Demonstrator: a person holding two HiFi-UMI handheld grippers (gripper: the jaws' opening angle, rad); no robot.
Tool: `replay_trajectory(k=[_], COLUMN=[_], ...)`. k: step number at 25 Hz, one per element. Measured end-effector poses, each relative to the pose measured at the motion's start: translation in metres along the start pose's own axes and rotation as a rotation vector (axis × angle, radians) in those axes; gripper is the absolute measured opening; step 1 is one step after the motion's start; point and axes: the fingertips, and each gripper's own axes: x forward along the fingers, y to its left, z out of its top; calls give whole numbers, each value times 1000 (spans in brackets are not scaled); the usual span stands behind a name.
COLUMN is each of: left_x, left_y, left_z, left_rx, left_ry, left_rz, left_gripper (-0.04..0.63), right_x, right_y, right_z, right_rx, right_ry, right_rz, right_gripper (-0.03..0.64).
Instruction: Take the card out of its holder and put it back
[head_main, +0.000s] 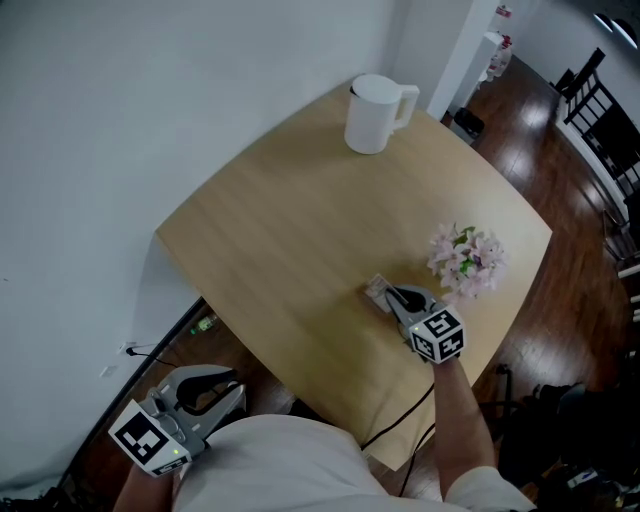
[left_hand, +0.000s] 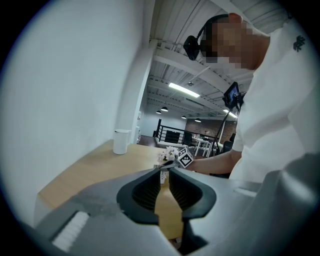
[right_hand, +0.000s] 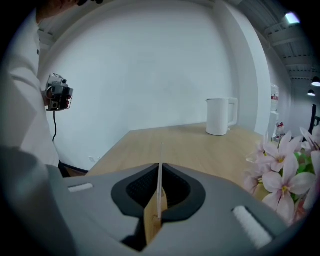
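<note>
Right now, at the near right part of the pale wooden tabletop (head_main: 300, 230): right claw (head_main: 389, 296) clamped on the card (right_hand: 160, 172). Seen edge-on in the right gripper view as a thin white line, upright, pinched between the black ribbed pads (right_hand: 142, 189) and sticking out past them toward the far end of the tabletop. In the head view, just at the claw tips, a small pale piece (head_main: 375, 290) on the wood; card or holder, not to be told apart there. Just beside the right claw, on its far right, a bunch of pink and white flowers (head_main: 467, 258), close at the edge of the right gripper view too. Well apart, at the far corner, a white jug (head_main: 375, 113) with its handle turned right, standing upright.

Meanwhile, left claw (head_main: 232, 392) off the tabletop, held low by the person's body above the dark wooden floor (head_main: 560, 300). Jaws a narrow slit apart, nothing between them, only tabletop wood showing through the gap. Aimed across toward the right claw and the flowers
</note>
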Motion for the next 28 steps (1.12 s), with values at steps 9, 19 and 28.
replay_trajectory(k=[9, 19, 28], left_x=[-17, -61, -135], left_y=[5, 20, 38], left_z=[-6, -13, -30], left_rx=[17, 36, 54], left_ry=[-23, -92, -139], left_rz=[-19, -60, -97], left_gripper=[61, 61, 61], right_x=[-24, -46, -39], right_y=[3, 50, 172], right_z=[31, 83, 116], right_rx=[-32, -114, -165], right_ry=[-29, -51, -68], right_rz=[-50, -109, -84], right_gripper=[21, 21, 21])
